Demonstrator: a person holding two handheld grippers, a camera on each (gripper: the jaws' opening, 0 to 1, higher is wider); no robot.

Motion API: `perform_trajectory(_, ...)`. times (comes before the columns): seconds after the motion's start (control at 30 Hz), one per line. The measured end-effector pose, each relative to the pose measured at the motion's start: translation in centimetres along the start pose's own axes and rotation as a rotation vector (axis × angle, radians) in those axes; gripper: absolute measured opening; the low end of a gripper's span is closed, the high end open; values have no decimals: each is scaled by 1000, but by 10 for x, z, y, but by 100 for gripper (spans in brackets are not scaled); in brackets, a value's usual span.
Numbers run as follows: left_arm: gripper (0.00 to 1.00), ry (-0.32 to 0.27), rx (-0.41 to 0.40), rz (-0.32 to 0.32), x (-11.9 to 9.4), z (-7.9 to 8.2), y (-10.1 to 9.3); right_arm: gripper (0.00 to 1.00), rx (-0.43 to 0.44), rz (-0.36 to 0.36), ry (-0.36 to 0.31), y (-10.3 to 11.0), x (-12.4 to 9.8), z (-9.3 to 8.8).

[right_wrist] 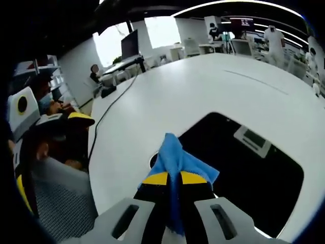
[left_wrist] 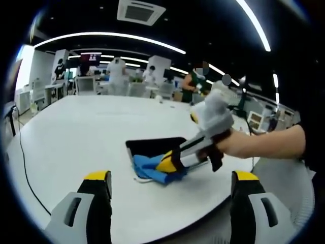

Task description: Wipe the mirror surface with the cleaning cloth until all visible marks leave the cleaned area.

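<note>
While the right gripper (right_wrist: 173, 179) fingers clamp the blue cleaning cloth (right_wrist: 177, 162) at the mirror (right_wrist: 244, 173) edge on the white tabletop (right_wrist: 167, 91), left gripper (left_wrist: 172, 178) fingers apart, clear of both.

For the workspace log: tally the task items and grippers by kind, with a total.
Mirror: 1
Blue cleaning cloth: 1
Grippers: 2 (left gripper, right gripper)
Total: 4
</note>
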State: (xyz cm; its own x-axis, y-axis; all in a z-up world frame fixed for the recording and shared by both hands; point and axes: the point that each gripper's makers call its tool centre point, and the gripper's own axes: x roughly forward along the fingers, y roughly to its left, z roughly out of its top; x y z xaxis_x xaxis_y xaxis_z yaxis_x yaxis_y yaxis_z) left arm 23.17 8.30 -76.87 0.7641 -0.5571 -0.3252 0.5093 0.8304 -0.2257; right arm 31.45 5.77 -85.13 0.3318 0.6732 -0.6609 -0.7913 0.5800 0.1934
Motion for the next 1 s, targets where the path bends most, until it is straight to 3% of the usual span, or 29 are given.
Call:
perform_trajectory(0.27,99,8,2,7,0,-1,1,2,21,31,-8,14,10,6)
perform_trajectory(1.0,99,22,0,15,-2,-4,2,2,4,23,-3,12,12,7)
